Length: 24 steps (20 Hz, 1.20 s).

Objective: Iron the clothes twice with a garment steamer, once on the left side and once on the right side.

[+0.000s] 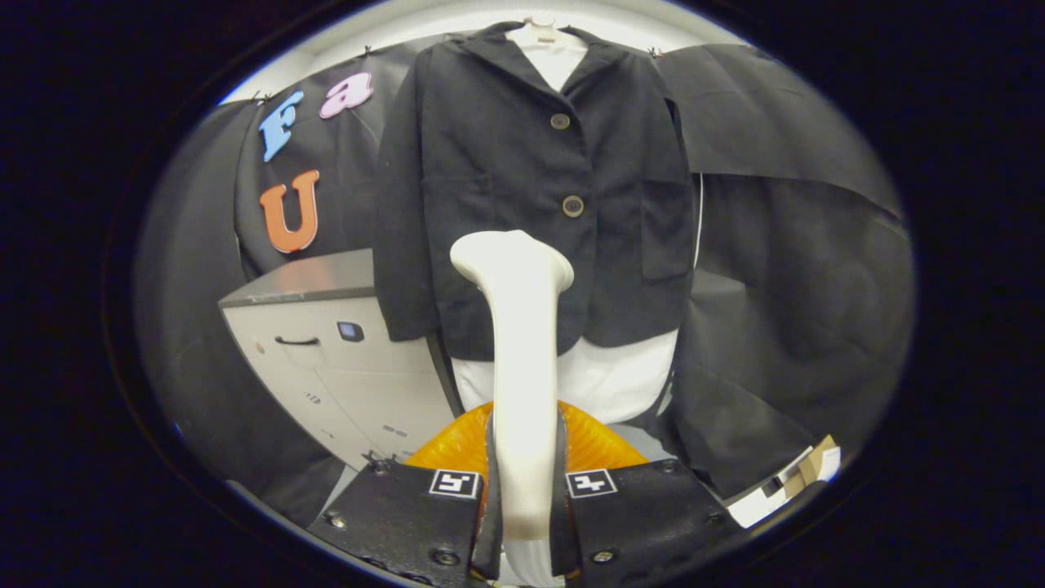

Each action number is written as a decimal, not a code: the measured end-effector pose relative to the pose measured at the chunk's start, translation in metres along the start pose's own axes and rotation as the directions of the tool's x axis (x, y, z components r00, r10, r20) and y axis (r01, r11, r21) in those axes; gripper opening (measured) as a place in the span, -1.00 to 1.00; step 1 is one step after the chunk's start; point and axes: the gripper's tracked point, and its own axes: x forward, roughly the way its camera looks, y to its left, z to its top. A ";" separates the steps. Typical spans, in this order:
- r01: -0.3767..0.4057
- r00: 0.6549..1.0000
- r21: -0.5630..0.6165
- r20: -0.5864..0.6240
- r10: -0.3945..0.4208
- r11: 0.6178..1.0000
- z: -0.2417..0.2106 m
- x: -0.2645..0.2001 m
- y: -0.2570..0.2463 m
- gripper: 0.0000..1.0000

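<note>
Your gripper (525,490) has both fingers pinching the white steamer (520,359) by its handle, head raised just ahead of the dark jacket (506,163) hanging on the booth wall. Its head seems near the lower front, though touching is unclear. A grey cabinet (343,359) stands beside the jacket.

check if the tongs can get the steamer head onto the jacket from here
Probably yes: the tongs are shut on the steamer, whose head points at the hanging jacket, with nothing between them.
</note>
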 end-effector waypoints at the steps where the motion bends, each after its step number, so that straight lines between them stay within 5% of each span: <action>1: -0.012 1.000 0.006 0.024 0.011 1.000 0.014 -0.007 0.001 -0.48; 12: -0.091 0.959 0.093 0.275 0.062 0.991 0.183 -0.072 -0.022 -0.49; 24: -0.017 0.885 0.172 0.461 -0.065 0.985 0.349 -0.045 -0.125 -0.49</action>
